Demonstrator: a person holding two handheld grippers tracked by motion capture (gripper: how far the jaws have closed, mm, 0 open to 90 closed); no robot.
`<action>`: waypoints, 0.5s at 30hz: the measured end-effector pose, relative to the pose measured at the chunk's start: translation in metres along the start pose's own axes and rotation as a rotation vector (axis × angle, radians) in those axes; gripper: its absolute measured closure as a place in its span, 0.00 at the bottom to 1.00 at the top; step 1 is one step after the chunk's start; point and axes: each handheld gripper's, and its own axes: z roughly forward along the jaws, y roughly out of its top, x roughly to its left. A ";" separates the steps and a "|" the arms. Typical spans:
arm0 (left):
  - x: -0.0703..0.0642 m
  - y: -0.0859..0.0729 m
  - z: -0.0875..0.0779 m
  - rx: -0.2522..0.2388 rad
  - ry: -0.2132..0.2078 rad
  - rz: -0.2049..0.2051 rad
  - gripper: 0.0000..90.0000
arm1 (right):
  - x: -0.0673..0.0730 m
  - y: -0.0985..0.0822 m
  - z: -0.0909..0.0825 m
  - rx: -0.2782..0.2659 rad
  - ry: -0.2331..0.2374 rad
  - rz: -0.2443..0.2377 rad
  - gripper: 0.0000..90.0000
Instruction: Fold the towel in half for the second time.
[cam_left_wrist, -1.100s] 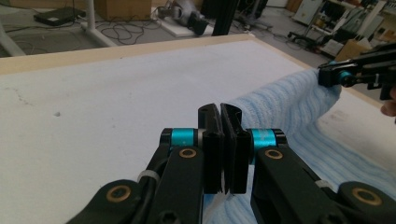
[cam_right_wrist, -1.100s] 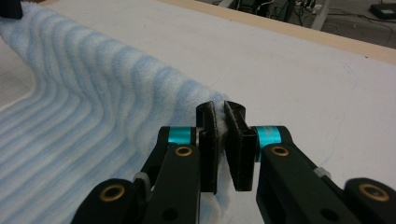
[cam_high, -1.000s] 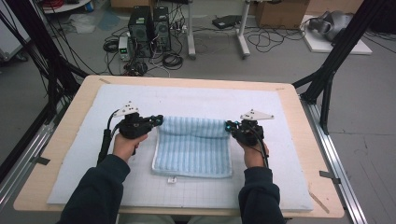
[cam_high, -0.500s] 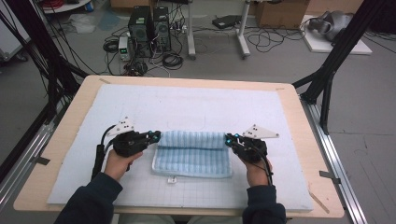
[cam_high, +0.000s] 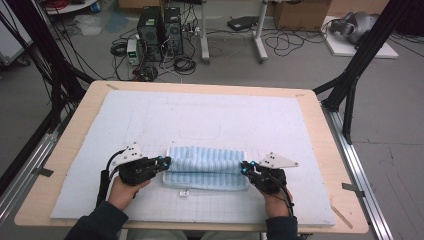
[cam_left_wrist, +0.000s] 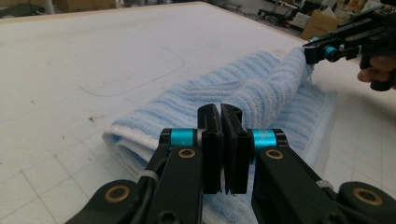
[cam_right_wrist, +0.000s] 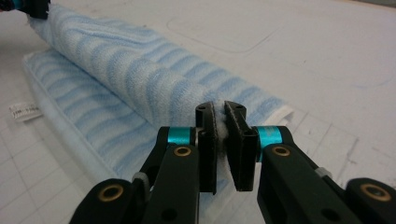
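A blue-striped towel (cam_high: 207, 167) lies half folded on the pale mat (cam_high: 200, 115) near the table's front edge. The left gripper (cam_high: 164, 162) pinches its left corner and the right gripper (cam_high: 246, 167) its right corner, jaws pressed tight on the cloth.

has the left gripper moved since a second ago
Yes. The left gripper, shut on the towel, has come toward the table's near edge, folding the far edge over.
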 end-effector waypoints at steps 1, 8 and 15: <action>0.000 -0.001 -0.001 0.003 -0.007 -0.002 0.96 | 0.001 -0.001 0.000 0.003 0.000 -0.006 0.93; -0.003 -0.008 -0.011 0.005 -0.035 -0.054 0.86 | 0.008 -0.007 -0.005 0.030 0.000 -0.026 0.89; 0.005 -0.003 -0.028 -0.068 -0.010 -0.103 0.56 | 0.008 -0.004 -0.029 -0.052 -0.031 0.002 0.71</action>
